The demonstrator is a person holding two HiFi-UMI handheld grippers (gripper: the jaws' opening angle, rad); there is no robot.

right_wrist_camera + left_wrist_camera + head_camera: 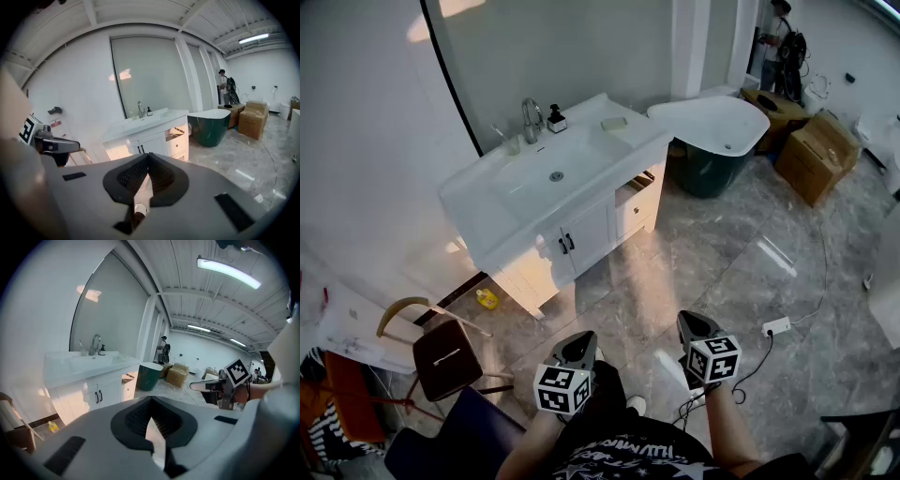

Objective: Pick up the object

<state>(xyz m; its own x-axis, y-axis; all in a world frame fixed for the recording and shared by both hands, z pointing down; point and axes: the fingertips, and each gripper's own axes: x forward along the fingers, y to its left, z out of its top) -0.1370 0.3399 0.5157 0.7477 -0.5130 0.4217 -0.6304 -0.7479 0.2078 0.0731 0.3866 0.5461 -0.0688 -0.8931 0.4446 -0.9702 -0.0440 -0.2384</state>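
Note:
Both grippers are held low in front of the person's body, over the marble floor and well short of the white vanity [581, 220]. My left gripper [579, 339] is shut with nothing between its pads [151, 401]. My right gripper [692, 319] is shut too and holds nothing [149, 157]. On the vanity top stand a chrome faucet [530, 117], a dark soap bottle [555, 119], a small cup [513, 143] and a pale block [614, 123]. Both gripper views look toward the vanity [89, 376] [150, 129] from a distance. Which of these is the object to pick up I cannot tell.
A green tub with a white rim [712, 141] stands right of the vanity, with cardboard boxes [816, 155] beyond it. A brown chair [445, 356] is at the near left, and a yellow bottle [487, 299] lies on the floor. A power strip [776, 326] with its cable lies to the right. A person [780, 47] stands far back.

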